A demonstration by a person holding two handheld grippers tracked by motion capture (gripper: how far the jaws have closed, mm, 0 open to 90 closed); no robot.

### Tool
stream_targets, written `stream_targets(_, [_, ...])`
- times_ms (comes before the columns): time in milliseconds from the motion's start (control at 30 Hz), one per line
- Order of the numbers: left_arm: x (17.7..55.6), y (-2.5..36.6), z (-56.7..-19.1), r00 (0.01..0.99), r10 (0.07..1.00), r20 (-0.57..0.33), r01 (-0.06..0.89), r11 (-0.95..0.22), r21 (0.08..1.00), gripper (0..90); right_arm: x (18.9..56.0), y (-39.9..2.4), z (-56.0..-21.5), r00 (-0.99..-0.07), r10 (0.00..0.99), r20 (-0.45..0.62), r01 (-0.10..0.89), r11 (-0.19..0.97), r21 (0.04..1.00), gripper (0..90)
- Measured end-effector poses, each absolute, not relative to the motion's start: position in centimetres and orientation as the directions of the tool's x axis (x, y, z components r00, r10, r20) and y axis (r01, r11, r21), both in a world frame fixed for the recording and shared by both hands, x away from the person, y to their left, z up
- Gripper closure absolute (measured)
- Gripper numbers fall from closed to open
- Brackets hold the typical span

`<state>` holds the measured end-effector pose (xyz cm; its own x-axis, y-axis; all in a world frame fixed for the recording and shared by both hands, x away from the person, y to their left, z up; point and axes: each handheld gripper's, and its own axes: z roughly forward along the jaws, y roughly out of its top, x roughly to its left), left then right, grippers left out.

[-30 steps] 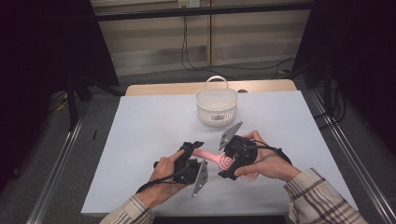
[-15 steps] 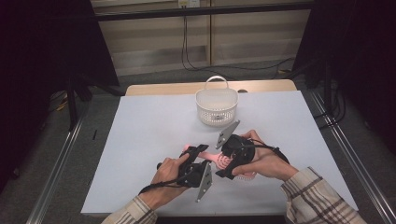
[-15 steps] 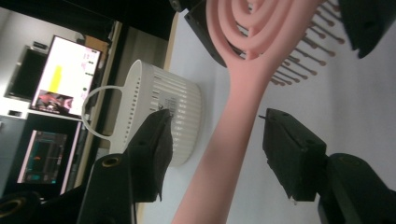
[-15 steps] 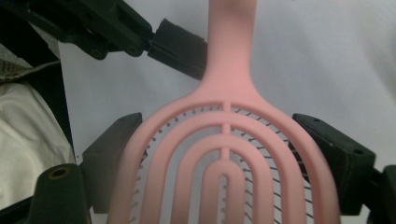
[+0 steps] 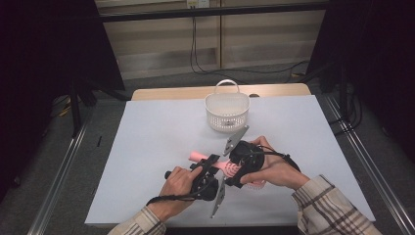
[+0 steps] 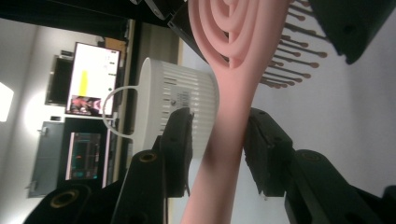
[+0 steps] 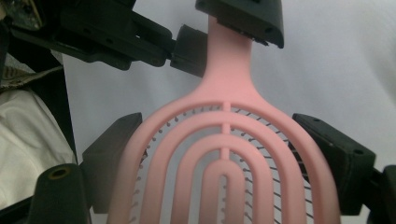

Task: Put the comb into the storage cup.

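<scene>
A pink hairbrush is held just above the white table, near its front edge. My right gripper is shut on the brush's wide slotted head, one pad against each side. The handle points left and away. My left gripper has come in from the left, and its jaws have just been closing around the handle. One pad sits right at the handle. The other pad still shows a thin gap. Bristles stick out from the head.
A white slotted basket with a hoop handle stands at the back middle of the table, a short way beyond both grippers. Dark floor and metal rails lie off both sides of the table. A person's plaid sleeves come in from the bottom.
My left gripper has moved right and forward onto the brush handle, and its jaws have narrowed around it. The right gripper and the brush head have stayed put.
</scene>
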<state>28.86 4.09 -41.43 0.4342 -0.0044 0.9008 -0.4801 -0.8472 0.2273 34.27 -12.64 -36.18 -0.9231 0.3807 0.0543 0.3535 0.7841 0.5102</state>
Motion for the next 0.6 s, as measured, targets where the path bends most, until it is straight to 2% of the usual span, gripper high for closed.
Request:
stream_targets(367, [28.57,3.82,-41.75,0.395,-0.025,0.918,-0.490,-0.851,0.188,68.9,34.34,-12.40,-36.15,-0.916,0.395,0.064,0.370,0.776,0.511,19.2])
stream_targets(400, [28.50,3.77,-41.68,0.375,-0.041,0.926,-0.487,-0.859,0.159,68.8,34.37,-12.37,-36.16,-0.916,0.395,0.065,0.370,0.775,0.511,19.2])
stream_targets(600, [28.56,3.58,-41.82,0.390,-0.065,0.919,-0.488,-0.860,0.146,72.3,34.52,-11.98,-36.33,-0.917,0.391,0.074,0.372,0.775,0.511,19.2])
